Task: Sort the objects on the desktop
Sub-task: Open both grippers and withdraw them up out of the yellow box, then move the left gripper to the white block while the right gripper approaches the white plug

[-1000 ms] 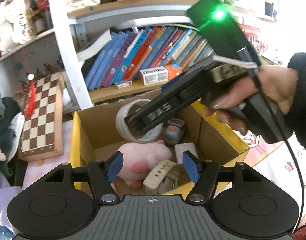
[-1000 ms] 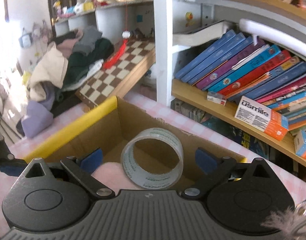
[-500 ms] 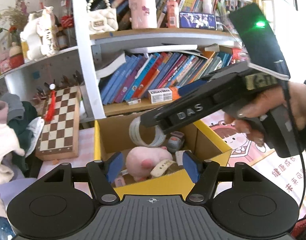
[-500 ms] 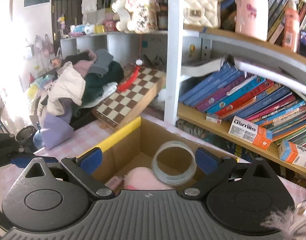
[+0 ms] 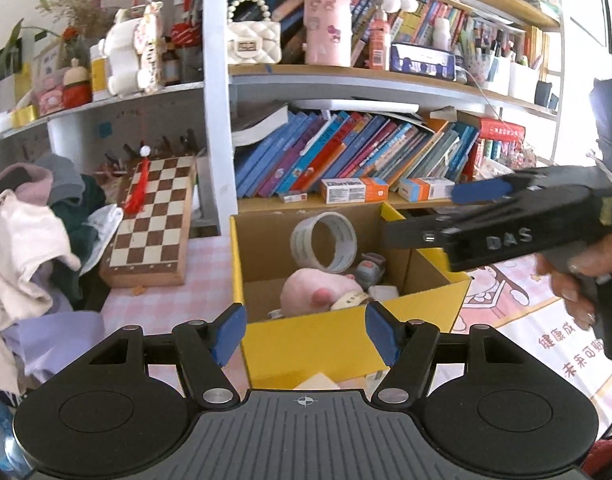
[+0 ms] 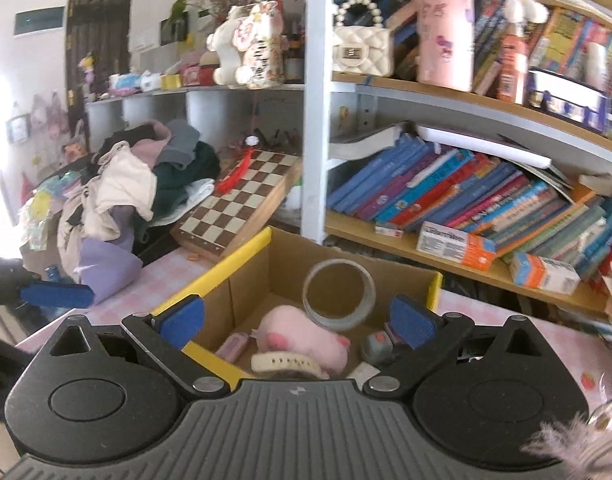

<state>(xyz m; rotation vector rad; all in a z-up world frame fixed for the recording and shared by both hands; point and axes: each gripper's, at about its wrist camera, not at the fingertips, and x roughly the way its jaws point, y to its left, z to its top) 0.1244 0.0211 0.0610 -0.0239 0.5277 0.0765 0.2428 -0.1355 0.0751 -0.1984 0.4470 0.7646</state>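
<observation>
Cardboard box (image 5: 318,344) with the yellow rim sits mid-frame on the desk (image 5: 161,300). Inside: roll of clear tape (image 5: 324,242) upright against the back wall, pink plush (image 5: 314,298) lower down, small grey toy (image 6: 376,346) beside it. Left claw (image 5: 306,330) and right claw (image 6: 295,316) both spread wide, holding nothing. Looks like a between-items pause or the end; can't tell which.

Tape roll (image 5: 324,242) stands upright inside cardboard box (image 5: 314,340).
</observation>
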